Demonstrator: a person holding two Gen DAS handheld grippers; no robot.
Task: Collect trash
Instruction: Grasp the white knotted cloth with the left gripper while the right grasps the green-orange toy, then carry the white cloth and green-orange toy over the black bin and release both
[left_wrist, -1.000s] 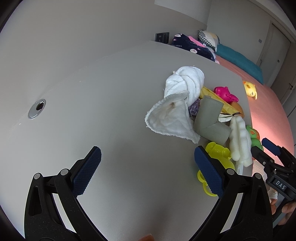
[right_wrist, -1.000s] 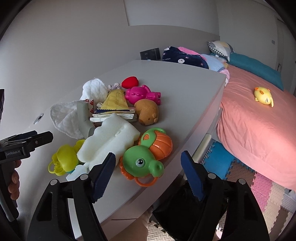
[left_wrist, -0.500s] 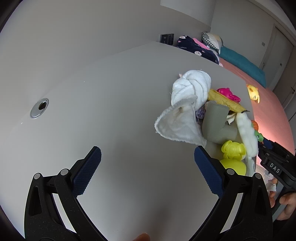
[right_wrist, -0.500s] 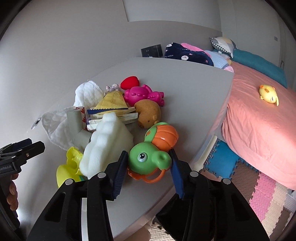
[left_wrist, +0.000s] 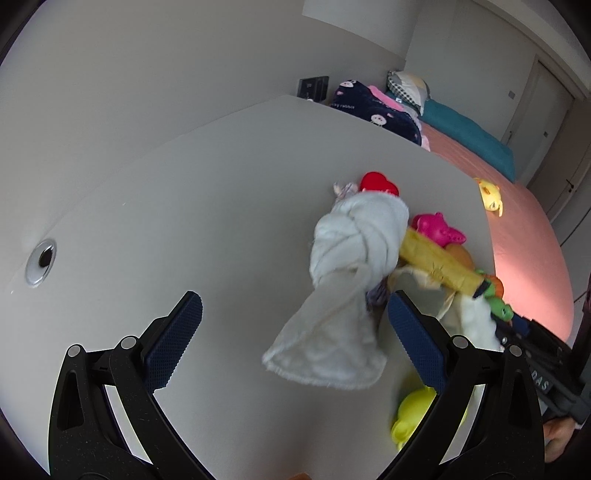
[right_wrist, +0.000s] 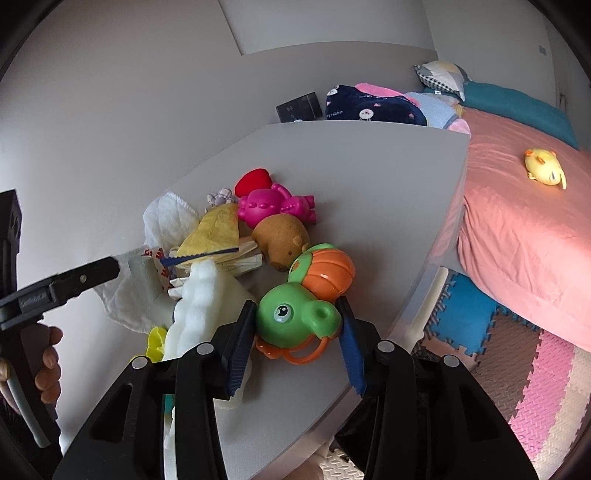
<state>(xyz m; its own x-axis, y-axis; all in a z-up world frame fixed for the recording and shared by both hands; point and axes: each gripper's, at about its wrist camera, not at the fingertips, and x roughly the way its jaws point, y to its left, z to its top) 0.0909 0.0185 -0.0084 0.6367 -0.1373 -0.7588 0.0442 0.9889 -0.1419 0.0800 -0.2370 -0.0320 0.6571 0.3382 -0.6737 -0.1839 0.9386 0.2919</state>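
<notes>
A heap of toys and litter lies on the grey table. My left gripper is open, with a white cloth between its pads; a knotted white cloth lies just beyond. My right gripper is shut on a green and orange turtle toy at the table's front edge. A white foam block, yellow cloth, a torn wrapper and paper scraps lie left of the turtle.
A pink toy, a red heart, a brown plush and a yellow toy lie in the heap. A pink bed with a yellow chick stands right of the table. A metal grommet sits at the table's left.
My right gripper moved forward and closed on the turtle toy. My left gripper moved right toward the heap, so the white cloth now lies between its open pads.
</notes>
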